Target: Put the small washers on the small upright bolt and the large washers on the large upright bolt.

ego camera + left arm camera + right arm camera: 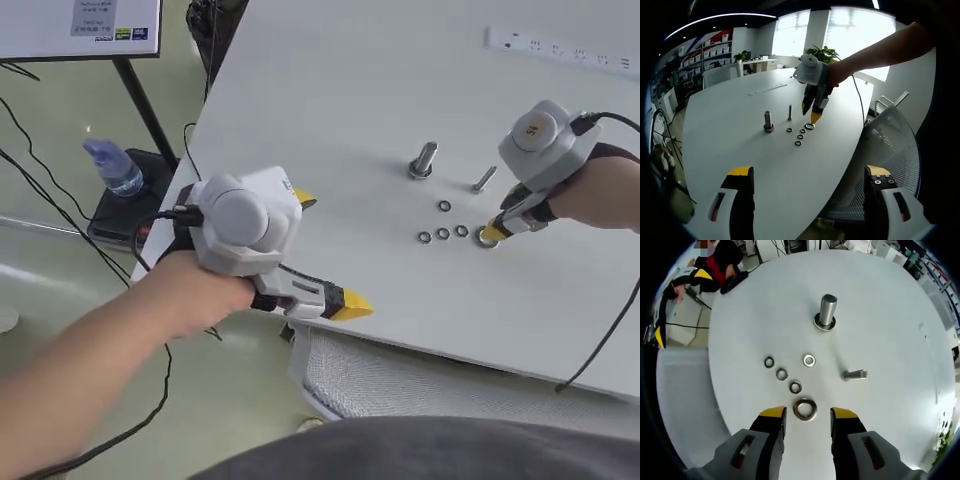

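Shows the right gripper point(809, 413) released, tips set either side of the large washer point(805, 409) lying flat on the table point(330, 100) at the right end of the row of small washers point(443, 233), large bolt point(827, 311) upright farther off to the left, left gripper point(810, 172) released, well apart.

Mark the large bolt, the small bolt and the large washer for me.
large bolt point(828, 307): right gripper view, on its shank.
small bolt point(855, 374): right gripper view, middle of its shaft.
large washer point(797, 409): right gripper view, on its metal ring.
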A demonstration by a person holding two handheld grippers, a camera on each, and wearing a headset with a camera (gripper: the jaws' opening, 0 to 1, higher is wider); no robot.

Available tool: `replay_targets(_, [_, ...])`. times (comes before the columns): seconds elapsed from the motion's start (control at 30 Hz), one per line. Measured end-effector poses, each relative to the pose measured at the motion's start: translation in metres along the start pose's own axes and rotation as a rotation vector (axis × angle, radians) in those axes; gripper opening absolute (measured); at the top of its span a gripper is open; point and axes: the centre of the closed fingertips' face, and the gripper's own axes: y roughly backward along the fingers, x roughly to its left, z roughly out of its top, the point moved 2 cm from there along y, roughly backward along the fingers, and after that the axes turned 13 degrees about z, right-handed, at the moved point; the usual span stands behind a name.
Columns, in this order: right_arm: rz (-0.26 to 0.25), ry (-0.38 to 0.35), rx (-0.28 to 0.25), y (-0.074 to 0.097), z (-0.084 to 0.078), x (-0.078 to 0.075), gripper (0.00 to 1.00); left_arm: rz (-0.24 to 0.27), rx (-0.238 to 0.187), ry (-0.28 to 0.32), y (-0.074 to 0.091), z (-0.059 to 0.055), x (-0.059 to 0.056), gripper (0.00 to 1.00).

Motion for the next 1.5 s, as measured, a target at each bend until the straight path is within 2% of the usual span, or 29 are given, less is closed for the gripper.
replay_targets(0.2, [-0.001, -0.021, -0.013, -0.009, -0.005, 0.002, 0.37, 0.020, 0.002, 0.020, 0.003, 0.000, 0.002, 0.91])
replay_targets(0.4, [-0.026, -0.023, -0.019, -0.014, -0.008, 0.005, 0.37, 0.019, 0.013, 0.019, 0.006, -0.003, 0.000, 0.87])
replay_targets(0.7, [-0.064, -0.015, -0.033, -0.018, -0.004, 0.002, 0.36, 0.025, 0.011, 0.026, 0.010, -0.004, 0.001, 0.86])
replay_targets(0.97, [-0.065, -0.032, -0.015, -0.020, -0.013, 0.005, 0.35, 0.023, 0.003, 0.016, 0.012, -0.004, 0.001, 0.87])
replay_targets(1.07, [-0.068, -0.042, -0.035, -0.021, -0.013, 0.001, 0.34, 0.019, 0.007, 0.011, 0.012, -0.005, 0.000, 0.86])
replay_targets(1.3, [-0.059, -0.061, -0.049, -0.023, -0.012, 0.005, 0.30, 0.010, 0.004, 0.016, 0.014, -0.006, -0.005, 0.86])
replay_targets(1.5, [-0.058, -0.087, -0.053, -0.022, -0.011, 0.008, 0.29, 0.021, 0.002, 0.021, 0.016, -0.006, -0.003, 0.85])
